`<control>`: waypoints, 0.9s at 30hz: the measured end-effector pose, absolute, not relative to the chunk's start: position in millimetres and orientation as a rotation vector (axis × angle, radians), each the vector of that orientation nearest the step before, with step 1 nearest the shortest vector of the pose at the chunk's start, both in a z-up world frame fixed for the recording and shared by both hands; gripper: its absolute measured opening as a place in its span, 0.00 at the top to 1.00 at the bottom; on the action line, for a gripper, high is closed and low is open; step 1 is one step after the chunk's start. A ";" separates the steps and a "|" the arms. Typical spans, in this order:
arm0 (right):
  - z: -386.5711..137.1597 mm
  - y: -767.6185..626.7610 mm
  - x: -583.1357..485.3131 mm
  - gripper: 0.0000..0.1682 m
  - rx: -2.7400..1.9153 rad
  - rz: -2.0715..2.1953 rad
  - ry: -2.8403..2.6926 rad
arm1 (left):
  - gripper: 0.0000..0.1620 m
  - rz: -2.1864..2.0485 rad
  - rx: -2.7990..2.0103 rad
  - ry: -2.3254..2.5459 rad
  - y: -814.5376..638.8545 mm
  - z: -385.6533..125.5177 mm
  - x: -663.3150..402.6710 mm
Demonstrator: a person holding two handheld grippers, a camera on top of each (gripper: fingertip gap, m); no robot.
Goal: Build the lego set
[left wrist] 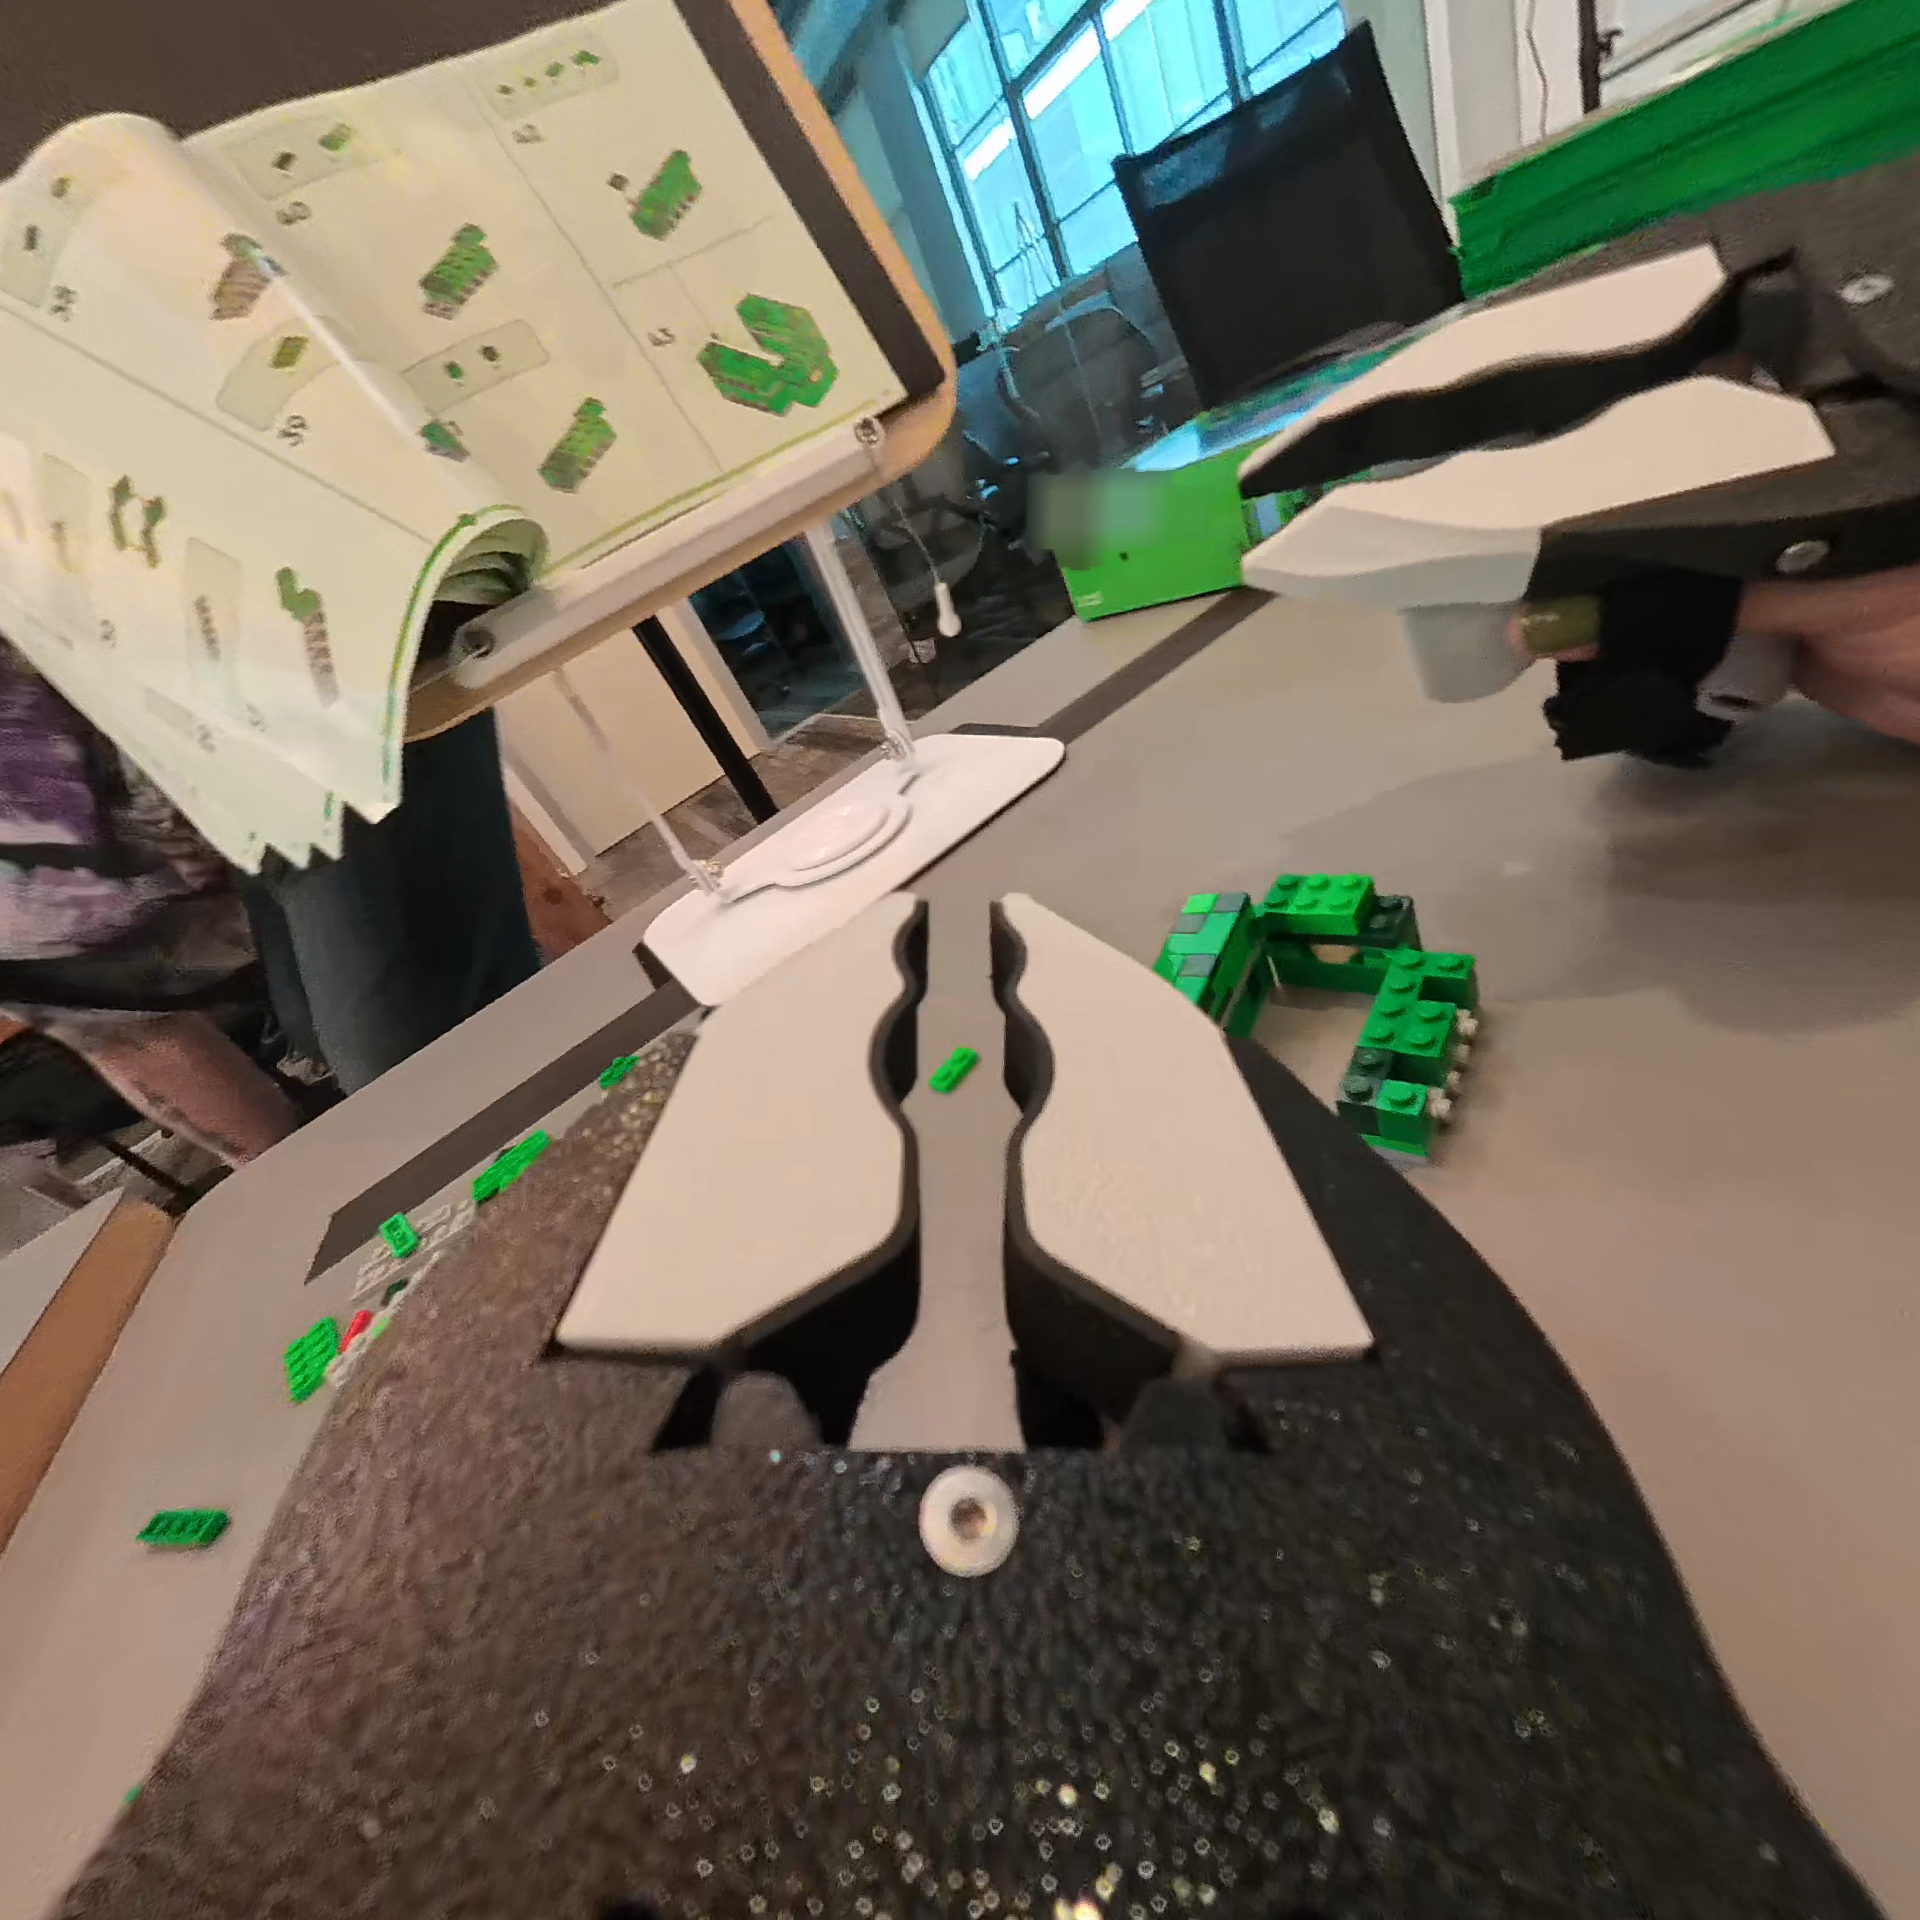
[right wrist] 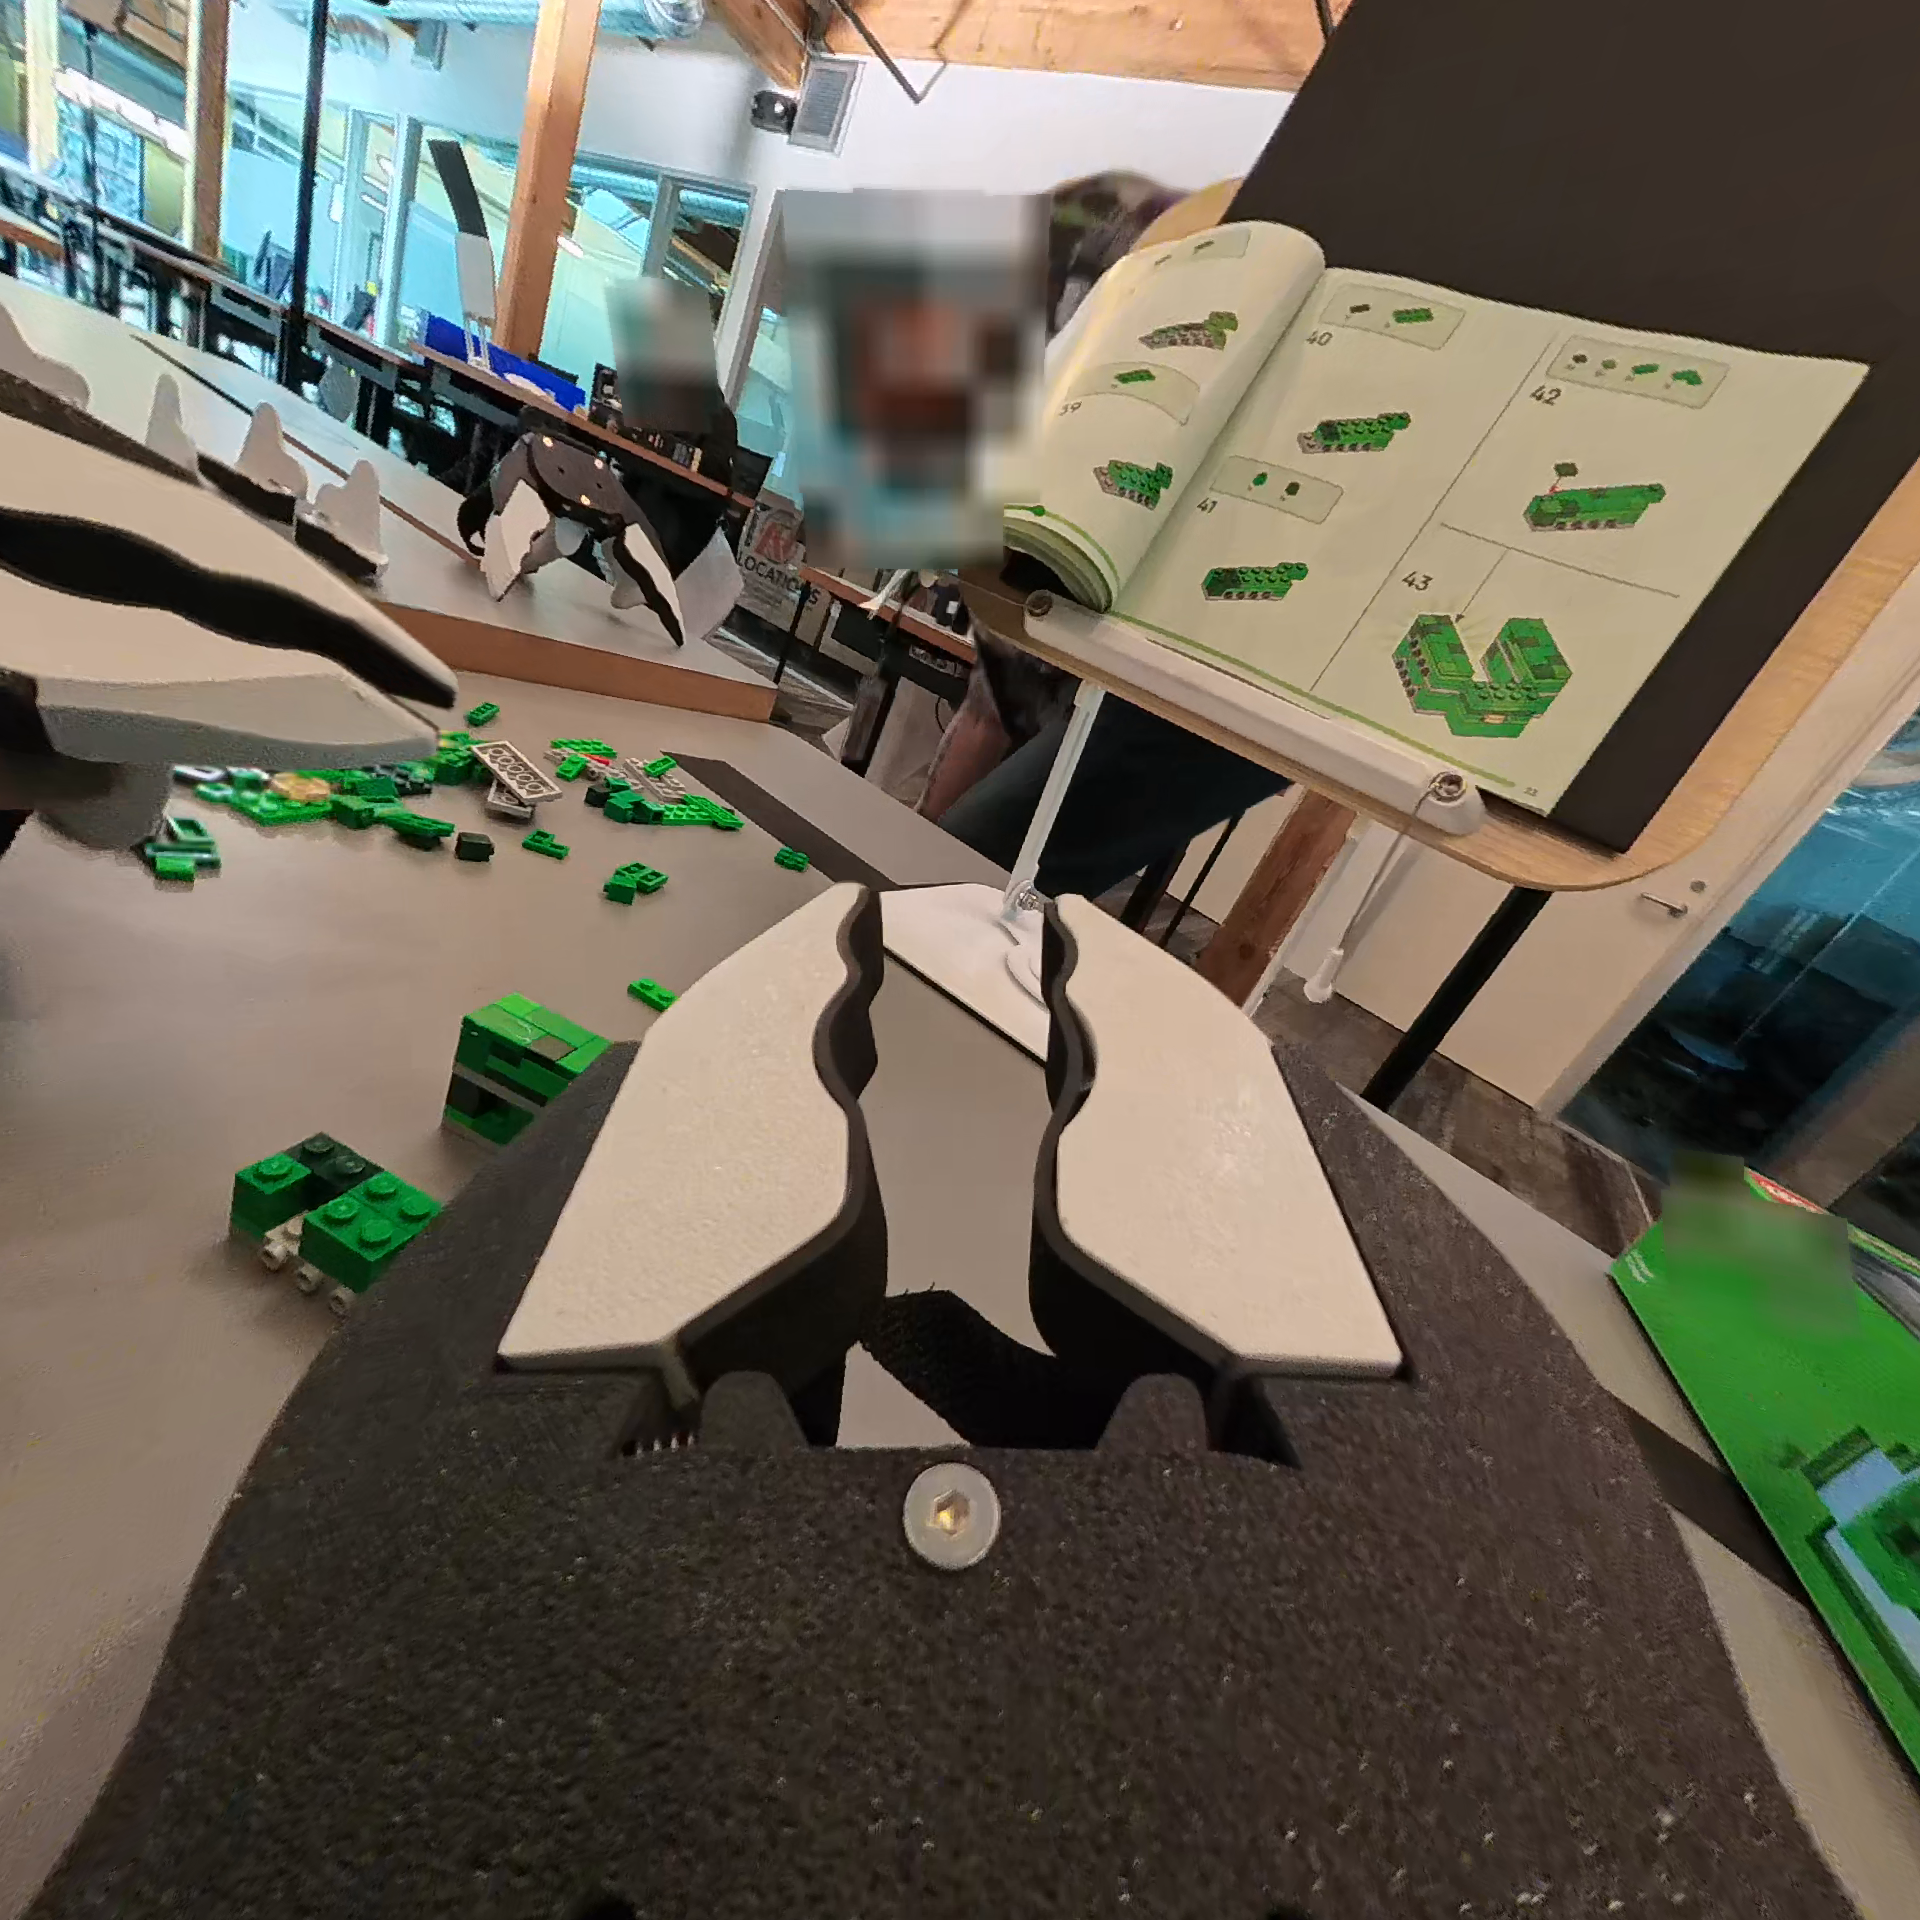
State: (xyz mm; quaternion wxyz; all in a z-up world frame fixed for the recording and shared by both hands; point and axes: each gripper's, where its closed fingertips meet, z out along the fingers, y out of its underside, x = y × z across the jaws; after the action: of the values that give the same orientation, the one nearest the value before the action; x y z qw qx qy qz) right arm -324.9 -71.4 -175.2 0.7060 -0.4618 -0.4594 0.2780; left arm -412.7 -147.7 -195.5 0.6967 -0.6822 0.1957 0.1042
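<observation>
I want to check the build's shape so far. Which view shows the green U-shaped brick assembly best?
The left wrist view: the green U-shaped brick assembly lies whole on the grey table, both arms and the open middle visible. In the right wrist view the right gripper's black body hides the middle, leaving two separate ends.

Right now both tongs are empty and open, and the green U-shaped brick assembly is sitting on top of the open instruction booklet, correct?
Not quite. The green U-shaped brick assembly sits on the grey tabletop, not on the open instruction booklet, which is propped on a stand; the left wrist view shows it. The left tongs and right tongs are empty and open.
</observation>
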 end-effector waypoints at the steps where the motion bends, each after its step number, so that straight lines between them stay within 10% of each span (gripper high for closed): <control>1: -174.6 -70.5 -324.2 0.83 -1.032 0.628 -1.009 | 0.92 0.236 -1.515 0.422 -148.1 -194.1 -414.8; 11: -165.9 -69.6 -317.3 0.82 -1.034 0.762 -0.935 | 0.70 0.041 -1.512 0.449 -160.0 -188.2 -403.5; 27: -191.2 -191.1 -272.5 0.88 -0.826 0.892 -1.367 | 0.80 -0.096 -1.742 0.855 -264.5 -227.1 -312.0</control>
State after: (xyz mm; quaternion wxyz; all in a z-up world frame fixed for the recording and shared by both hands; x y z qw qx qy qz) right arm -272.5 -191.1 -191.2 0.6101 -0.3577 -0.5921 0.3862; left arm -312.0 -264.5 -227.1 0.5641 -0.7404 0.3632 -0.0409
